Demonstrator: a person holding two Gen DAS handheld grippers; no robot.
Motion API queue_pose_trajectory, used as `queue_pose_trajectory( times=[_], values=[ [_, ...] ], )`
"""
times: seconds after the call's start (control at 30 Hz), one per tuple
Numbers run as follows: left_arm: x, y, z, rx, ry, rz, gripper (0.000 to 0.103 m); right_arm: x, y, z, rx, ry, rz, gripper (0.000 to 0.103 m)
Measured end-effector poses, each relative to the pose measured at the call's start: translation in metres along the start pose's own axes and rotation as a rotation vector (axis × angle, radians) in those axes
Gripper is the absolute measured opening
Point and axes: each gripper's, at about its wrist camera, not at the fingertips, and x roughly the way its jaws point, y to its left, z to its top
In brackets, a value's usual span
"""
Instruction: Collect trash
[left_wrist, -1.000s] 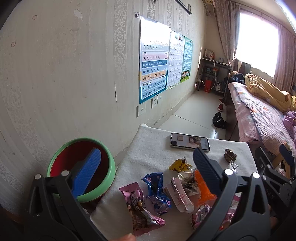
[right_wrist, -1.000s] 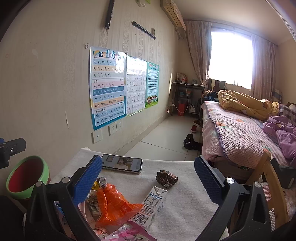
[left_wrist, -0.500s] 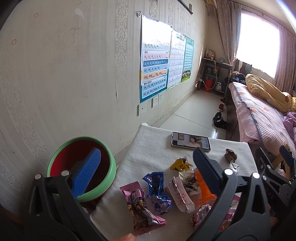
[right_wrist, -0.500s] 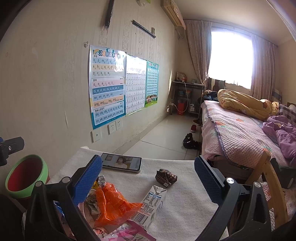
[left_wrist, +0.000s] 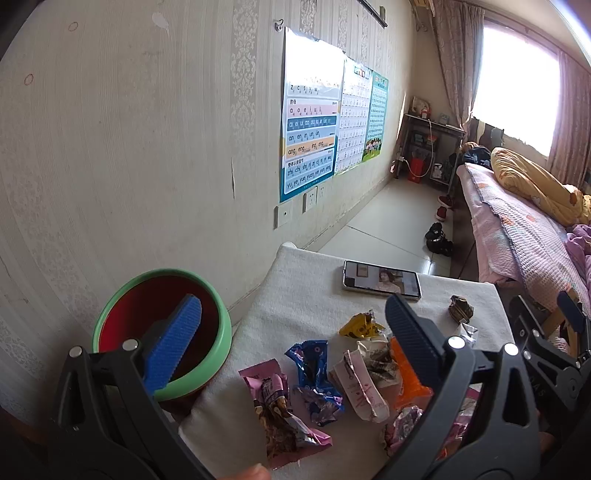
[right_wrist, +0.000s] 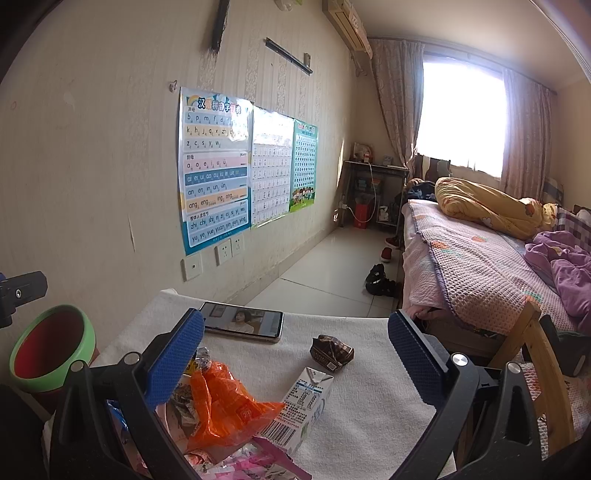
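Snack wrappers lie in a heap on the white towel-covered table (left_wrist: 303, 295): a pink one (left_wrist: 280, 410), a blue one (left_wrist: 314, 373), a yellow one (left_wrist: 360, 325), an orange one (right_wrist: 225, 402), a small milk carton (right_wrist: 306, 402) and a crumpled brown wrapper (right_wrist: 332, 352). A green-rimmed red bin (left_wrist: 162, 325) stands at the table's left edge; it also shows in the right wrist view (right_wrist: 48, 350). My left gripper (left_wrist: 291, 339) is open and empty above the wrappers and the bin. My right gripper (right_wrist: 295, 354) is open and empty above the carton and the brown wrapper.
A phone (right_wrist: 242, 321) with a lit screen lies at the table's far side. A wall with posters (left_wrist: 310, 140) runs along the left. A bed (right_wrist: 480, 266) stands to the right, shoes (right_wrist: 378, 282) on the tiled floor beyond, and a wooden chair (right_wrist: 535, 362) by the table's right edge.
Both views have shifted very slightly; both grippers stay open and the wrappers have not moved.
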Motion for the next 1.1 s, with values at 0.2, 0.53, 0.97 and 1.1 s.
queue_pose_trajectory(
  times=[0.2, 0.53, 0.97, 1.1],
  values=[
    [0.001, 0.000, 0.000, -0.001, 0.002, -0.001, 0.098, 0.001, 0.002, 0.000, -0.004, 0.006, 0.000, 0.096],
    [0.003, 0.002, -0.002, -0.006, 0.010, -0.004, 0.098, 0.004, 0.006, -0.001, -0.010, 0.018, 0.000, 0.096],
    [0.037, 0.042, -0.035, -0.025, 0.230, -0.059, 0.098, 0.016, 0.011, -0.005, -0.020, 0.108, 0.063, 0.096],
    [0.055, 0.055, -0.081, -0.036, 0.409, -0.112, 0.091, 0.024, 0.019, -0.010, -0.027, 0.185, 0.139, 0.096]
  ],
)
